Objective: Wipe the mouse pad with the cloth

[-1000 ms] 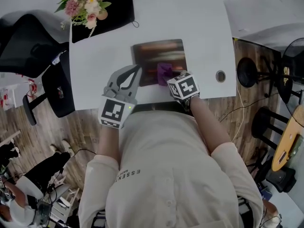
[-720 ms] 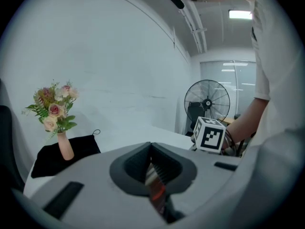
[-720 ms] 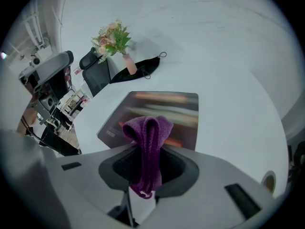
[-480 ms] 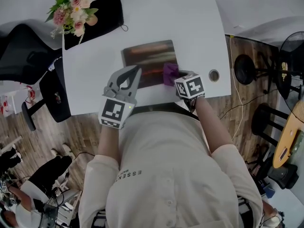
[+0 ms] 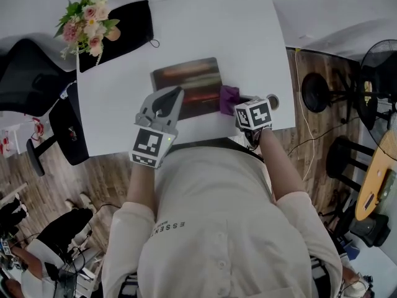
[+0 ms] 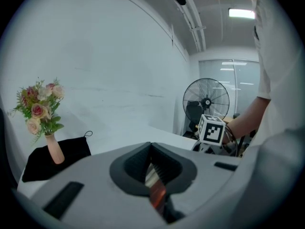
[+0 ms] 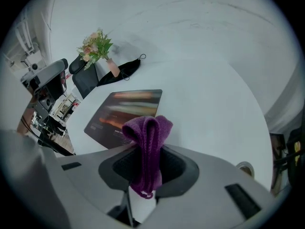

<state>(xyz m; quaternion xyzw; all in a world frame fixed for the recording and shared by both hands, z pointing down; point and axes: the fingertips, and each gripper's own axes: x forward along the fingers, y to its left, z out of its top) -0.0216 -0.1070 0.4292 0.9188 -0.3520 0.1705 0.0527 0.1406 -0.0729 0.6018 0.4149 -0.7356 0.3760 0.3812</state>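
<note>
The right gripper [image 5: 239,103] has its jaws clamped on a folded purple cloth [image 5: 228,98] at the right edge of the dark rectangular mouse pad [image 5: 189,81] on the white counter [image 5: 248,36]. The left gripper [image 5: 175,93] has its jaws together over the pad's near-left part.

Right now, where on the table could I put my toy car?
Bare table beyond the mouse pad to the far right corner, and left of the pad, nearer than the black cloth. Crowded: near edge, with left gripper, right gripper and purple cloth; flowers corner.

white table [image 5: 248,48] carries mouse pad [image 5: 186,82] and black fabric [image 5: 127,27]
</note>
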